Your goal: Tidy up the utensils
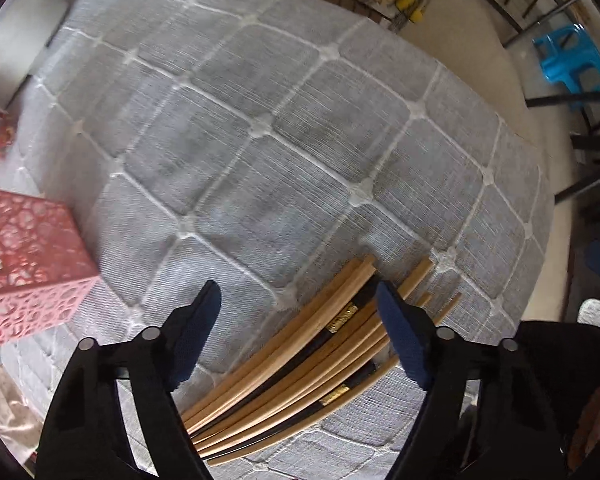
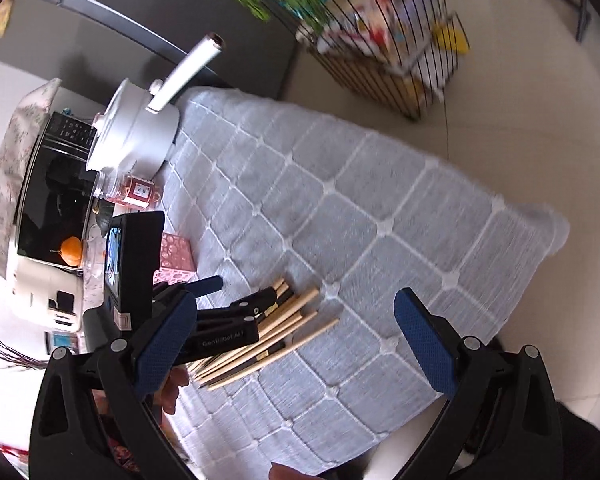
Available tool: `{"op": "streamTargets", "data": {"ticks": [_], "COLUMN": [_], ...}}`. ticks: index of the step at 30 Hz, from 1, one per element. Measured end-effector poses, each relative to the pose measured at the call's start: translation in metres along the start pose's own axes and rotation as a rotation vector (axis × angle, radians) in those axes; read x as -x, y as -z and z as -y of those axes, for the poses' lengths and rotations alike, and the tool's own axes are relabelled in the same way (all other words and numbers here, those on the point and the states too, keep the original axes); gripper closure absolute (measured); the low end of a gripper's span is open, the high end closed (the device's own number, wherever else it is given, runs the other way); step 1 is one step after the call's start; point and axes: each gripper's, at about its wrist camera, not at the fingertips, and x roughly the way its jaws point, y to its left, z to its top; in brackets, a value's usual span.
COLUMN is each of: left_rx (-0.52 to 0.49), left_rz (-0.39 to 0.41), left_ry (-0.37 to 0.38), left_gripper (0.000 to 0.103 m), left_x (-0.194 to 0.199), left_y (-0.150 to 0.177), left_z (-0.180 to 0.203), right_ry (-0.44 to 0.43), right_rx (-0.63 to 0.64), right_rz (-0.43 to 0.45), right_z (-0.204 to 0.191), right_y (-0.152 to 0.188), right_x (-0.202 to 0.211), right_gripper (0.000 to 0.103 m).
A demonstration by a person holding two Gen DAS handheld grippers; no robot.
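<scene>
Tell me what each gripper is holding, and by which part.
Nothing is held. The left gripper is open above the chopsticks, not closed on them; the right gripper is open and empty.

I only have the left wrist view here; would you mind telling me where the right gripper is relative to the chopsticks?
Observer: The right gripper is open and empty, hovering near the chopsticks.
Operator: Thank you. Is anything beyond the pink holder?
Observer: Yes, a white pot stands at the table's far end, past the pink holder.
Operator: And the left gripper?
Observer: The left gripper sits over the pile, open.
</scene>
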Motion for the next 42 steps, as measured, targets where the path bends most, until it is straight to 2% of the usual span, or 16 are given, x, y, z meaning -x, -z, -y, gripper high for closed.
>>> {"op": "streamTargets", "data": {"ticks": [3,5,7,11,13,15,18,23,26,29,32,35,37,39,40,42], "left_rx": [-0.022,-0.026,-0.027,-0.02,-0.009,-0.01,0.018,0.142,0.209,0.268,0.311,0.309,0.285,0.266,0.258,0.256], "left_rz": [-0.023,-0.012,-0.004,0.013,0.024,0.044,0.076,0.164,0.221,0.302,0.366,0.42,0.463,0.508,0.533,0.564], "left_ry": [-0.034,-0.005,0.018,0.054,0.05,0.042,0.048,0.139,0.157,0.198,0.205,0.201,0.194,0.185,0.185,0.187], "left_gripper": [0.037,0.04,0.051,0.06,0.078,0.081,0.085,0.087,0.096,0.097,0.098,0.098,0.098,0.098,0.098,0.098], "left_x": [-0.01,-0.014,-0.014,-0.007,-0.005,0.0,0.007,0.025,0.037,0.051,0.055,0.066,0.088,0.105,0.116,0.13], "left_y": [-0.003,-0.004,-0.009,-0.006,-0.004,0.005,0.021,0.052,0.072,0.094,0.105,0.116,0.131,0.135,0.143,0.156], "left_z": [-0.001,-0.004,-0.009,-0.027,-0.035,-0.04,-0.044,-0.06,-0.069,-0.074,-0.065,-0.06,-0.06,-0.055,-0.057,-0.062], "right_ry": [-0.01,0.0,-0.003,-0.04,-0.061,-0.069,-0.056,-0.035,-0.036,-0.032,-0.017,-0.002,0.013,0.062,0.094,0.149], "right_rx": [-0.026,-0.044,-0.059,-0.12,-0.163,-0.208,-0.26,-0.302,-0.306,-0.297,-0.278,-0.281,-0.285,-0.28,-0.275,-0.248], "right_rz": [-0.022,-0.029,-0.029,-0.105,-0.155,-0.219,-0.269,-0.257,-0.256,-0.245,-0.219,-0.183,-0.167,-0.144,-0.131,-0.108], "right_z": [0.004,0.005,0.008,0.019,0.024,0.029,0.036,0.034,0.027,0.021,0.015,0.011,0.009,0.004,0.0,-0.012], "right_y": [0.0,0.0,0.0,0.005,0.008,0.015,0.022,0.029,0.033,0.036,0.036,0.035,0.036,0.038,0.039,0.042], "right_x": [-0.005,-0.008,-0.011,-0.027,-0.039,-0.052,-0.063,-0.071,-0.078,-0.086,-0.09,-0.091,-0.092,-0.091,-0.091,-0.092], "right_gripper": [0.007,0.007,0.007,0.007,0.007,0.007,0.007,0.007,0.007,0.008,0.008,0.008,0.008,0.01,0.012,0.026]}}
